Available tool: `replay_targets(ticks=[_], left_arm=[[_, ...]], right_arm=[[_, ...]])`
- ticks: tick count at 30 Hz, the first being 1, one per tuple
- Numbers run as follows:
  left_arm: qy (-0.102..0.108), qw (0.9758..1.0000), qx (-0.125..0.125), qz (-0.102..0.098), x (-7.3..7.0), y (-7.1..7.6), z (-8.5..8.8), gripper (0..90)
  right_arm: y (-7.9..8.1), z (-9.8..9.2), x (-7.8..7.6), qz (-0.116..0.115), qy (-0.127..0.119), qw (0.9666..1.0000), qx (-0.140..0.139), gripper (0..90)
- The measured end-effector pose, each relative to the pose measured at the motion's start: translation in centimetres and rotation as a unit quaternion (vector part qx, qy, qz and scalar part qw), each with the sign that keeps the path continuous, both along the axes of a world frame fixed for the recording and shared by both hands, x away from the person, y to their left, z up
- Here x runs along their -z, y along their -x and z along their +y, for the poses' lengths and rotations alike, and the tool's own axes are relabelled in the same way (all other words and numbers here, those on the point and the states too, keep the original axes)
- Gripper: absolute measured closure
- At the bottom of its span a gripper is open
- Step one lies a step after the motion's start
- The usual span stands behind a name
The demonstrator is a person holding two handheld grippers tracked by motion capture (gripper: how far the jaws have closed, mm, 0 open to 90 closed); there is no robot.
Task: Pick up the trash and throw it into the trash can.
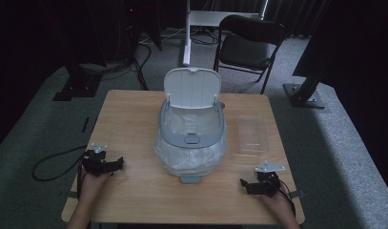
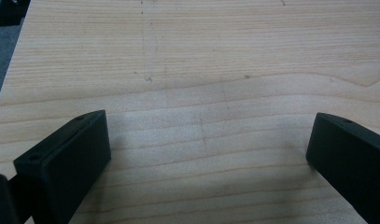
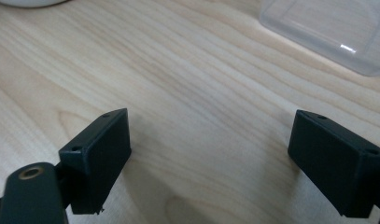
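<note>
At the centre of the high view stands a small white bin point(image 1: 191, 138) with its lid point(image 1: 192, 87) flipped upright at the back and a thin plastic liner point(image 1: 190, 160) ballooning out below a grey rim ring point(image 1: 192, 137). To its right in that frame lies a clear plastic container point(image 1: 252, 134), flat on the wooden table point(image 1: 134, 191). In the lower left corner of the frame the left gripper point(image 1: 116, 165) rests on the table with its jaws spread wide and nothing between them; in the lower right the right gripper point(image 1: 244, 184) sits the same way, jaws apart and empty. Both are well apart from the bin. The right gripper view confirms the wide gap over bare wood, with a corner of the clear container point(image 3: 337, 28) at the upper right of that frame.

The risks seem to lie mostly in the liner. It looks loose and slack, so a jaw closing on it may pinch only a fold and tear it, or drag the whole light bin across the table rather than shifting the bag. If one gripper pulls without the other steadying the rim, the bin could tip toward the table edge at the bottom of the frame. The upright lid may drop shut if the body is jolted. The clear container sits near the right gripper's likely path and could be knocked aside. Its glossy surface would probably slip in the jaws.
</note>
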State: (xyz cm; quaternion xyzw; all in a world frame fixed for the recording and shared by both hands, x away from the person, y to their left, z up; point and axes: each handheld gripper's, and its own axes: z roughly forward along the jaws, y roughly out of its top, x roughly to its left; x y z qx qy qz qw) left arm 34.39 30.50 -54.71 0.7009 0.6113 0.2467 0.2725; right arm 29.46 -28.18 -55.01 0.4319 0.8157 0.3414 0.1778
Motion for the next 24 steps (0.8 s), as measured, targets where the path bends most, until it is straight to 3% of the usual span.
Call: replay_targets(ticks=[7, 13, 17, 20, 24], left_arm=[[-0.001, 0.9997, 0.023, 0.0, 0.0, 0.1, -0.3, 0.6], [-0.001, 0.9997, 0.023, 0.0, 0.0, 0.1, -0.3, 0.6], [-0.001, 0.9997, 0.023, 0.0, 0.0, 0.1, -0.3, 0.6], [-0.001, 0.9997, 0.024, 0.0, 0.0, 0.1, -0.3, 0.6], [-0.001, 0.9997, 0.024, 0.0, 0.0, 0.1, -0.3, 0.6]], right_arm=[[0.5, 0.4, -0.5, 0.01, 0.015, 0.9998, -0.003, 13.8], [0.7, 0.0, -1.5, 0.017, -0.022, 0.9996, -0.003, 13.8], [0.9, 0.2, -3.1, 0.009, -0.015, 0.9998, -0.001, 11.7], [0.7, 0.0, -4.0, 0.001, -0.044, 0.999, -0.008, 11.1], [0.0, -0.6, -5.5, -0.015, -0.062, 0.998, 0.004, 11.2]])
